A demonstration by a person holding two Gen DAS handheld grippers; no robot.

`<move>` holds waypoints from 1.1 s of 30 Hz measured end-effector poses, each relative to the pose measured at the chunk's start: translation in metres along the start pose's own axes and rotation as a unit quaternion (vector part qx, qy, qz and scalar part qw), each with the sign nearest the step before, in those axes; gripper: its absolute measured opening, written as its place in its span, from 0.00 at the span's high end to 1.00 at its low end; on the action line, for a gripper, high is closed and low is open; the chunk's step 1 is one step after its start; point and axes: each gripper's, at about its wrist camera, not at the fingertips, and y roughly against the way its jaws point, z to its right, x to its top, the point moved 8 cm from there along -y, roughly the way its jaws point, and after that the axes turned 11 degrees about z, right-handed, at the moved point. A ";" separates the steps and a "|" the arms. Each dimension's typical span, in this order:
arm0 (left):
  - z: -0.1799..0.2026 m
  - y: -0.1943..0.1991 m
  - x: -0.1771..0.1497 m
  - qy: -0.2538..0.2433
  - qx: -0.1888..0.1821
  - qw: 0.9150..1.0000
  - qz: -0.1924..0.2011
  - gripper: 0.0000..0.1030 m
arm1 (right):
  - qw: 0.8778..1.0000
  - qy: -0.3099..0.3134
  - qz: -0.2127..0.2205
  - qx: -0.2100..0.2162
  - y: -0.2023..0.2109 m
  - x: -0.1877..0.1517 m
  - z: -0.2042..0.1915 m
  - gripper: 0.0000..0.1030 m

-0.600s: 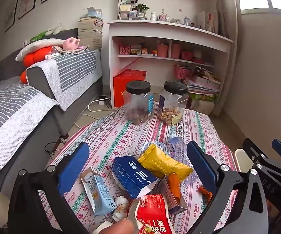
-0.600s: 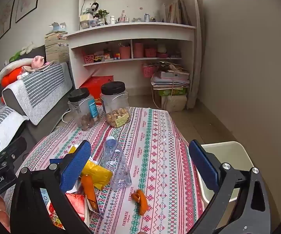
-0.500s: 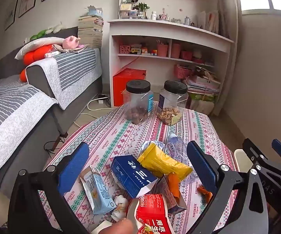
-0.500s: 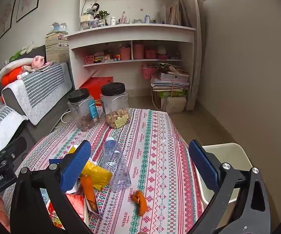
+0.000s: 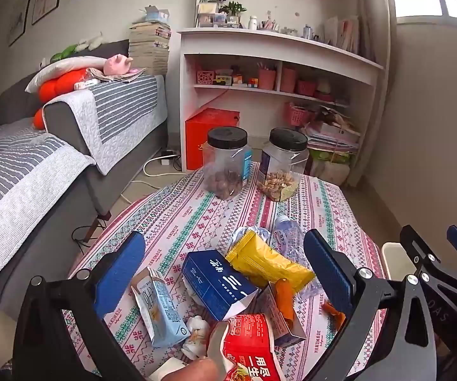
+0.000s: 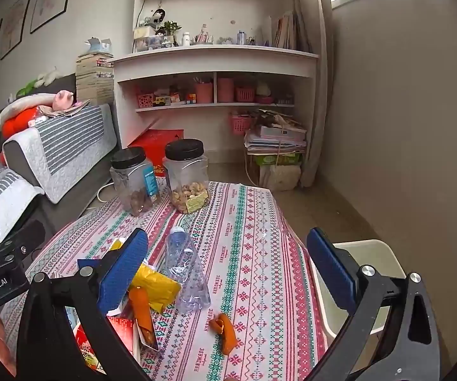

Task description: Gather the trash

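Trash lies in a heap on the patterned tablecloth [image 5: 177, 216]: a dark blue carton [image 5: 217, 282], a yellow snack bag [image 5: 266, 262], a light blue drink carton [image 5: 160, 311], a red packet [image 5: 250, 346], a crushed clear bottle [image 6: 185, 270] and an orange peel [image 6: 225, 333]. My left gripper [image 5: 225, 273] is open above the heap, holding nothing. My right gripper [image 6: 228, 270] is open above the table's right part, empty. A white bin [image 6: 374, 260] stands beside the table on the right.
Two clear jars with black lids [image 5: 227, 162] [image 5: 284, 165] stand at the table's far end. A grey sofa [image 5: 69, 146] is on the left. White shelves [image 5: 276, 73] and a red box [image 5: 211, 133] stand behind the table. A wall is on the right.
Both grippers have stayed open and nearly still; the views have only shifted very slightly. No trash has moved.
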 end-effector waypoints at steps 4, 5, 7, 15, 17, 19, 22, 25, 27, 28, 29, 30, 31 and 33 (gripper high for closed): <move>-0.005 -0.012 -0.004 0.003 0.002 1.000 -0.009 0.06 | 1.000 0.000 0.002 -0.001 0.002 0.001 -0.001 0.07; -0.004 -0.012 -0.003 0.002 0.002 1.000 -0.011 0.06 | 1.000 0.000 0.002 -0.001 0.002 0.002 -0.001 0.07; -0.004 -0.012 -0.005 0.001 0.003 1.000 -0.011 0.06 | 1.000 0.000 0.002 -0.001 0.002 0.002 0.000 0.07; -0.005 -0.014 -0.005 0.003 0.003 1.000 -0.014 0.06 | 1.000 0.002 0.001 -0.001 0.003 0.001 -0.002 0.07; -0.005 -0.013 -0.005 0.002 0.002 1.000 -0.013 0.06 | 1.000 0.002 0.001 -0.001 0.003 0.002 -0.002 0.07; -0.005 -0.014 -0.005 0.002 0.003 1.000 -0.014 0.06 | 1.000 0.001 0.002 -0.002 0.003 0.000 -0.002 0.07; -0.004 -0.014 -0.004 0.002 0.002 1.000 -0.014 0.06 | 1.000 0.001 0.001 -0.002 0.003 0.000 -0.002 0.07; -0.004 -0.013 -0.004 0.003 0.002 1.000 -0.013 0.06 | 1.000 0.001 0.000 -0.002 0.003 -0.001 -0.003 0.07; -0.003 -0.013 -0.003 0.001 0.003 1.000 -0.014 0.06 | 1.000 0.001 -0.001 -0.001 0.002 -0.003 -0.003 0.07; -0.003 -0.013 -0.003 0.001 0.003 1.000 -0.014 0.06 | 1.000 0.002 -0.002 -0.001 0.001 -0.005 -0.004 0.07; -0.003 -0.013 -0.003 0.001 0.003 1.000 -0.015 0.06 | 1.000 0.002 -0.003 -0.001 0.001 -0.005 -0.003 0.07; -0.003 -0.013 -0.003 0.001 0.003 1.000 -0.015 0.06 | 1.000 0.002 -0.003 -0.001 0.001 -0.006 -0.003 0.07; -0.004 -0.013 -0.003 0.002 0.003 1.000 -0.015 0.06 | 1.000 0.002 -0.003 0.000 0.001 -0.005 -0.004 0.07; -0.004 -0.012 -0.002 0.002 0.004 1.000 -0.015 0.06 | 1.000 0.002 -0.003 -0.001 0.001 -0.005 -0.004 0.07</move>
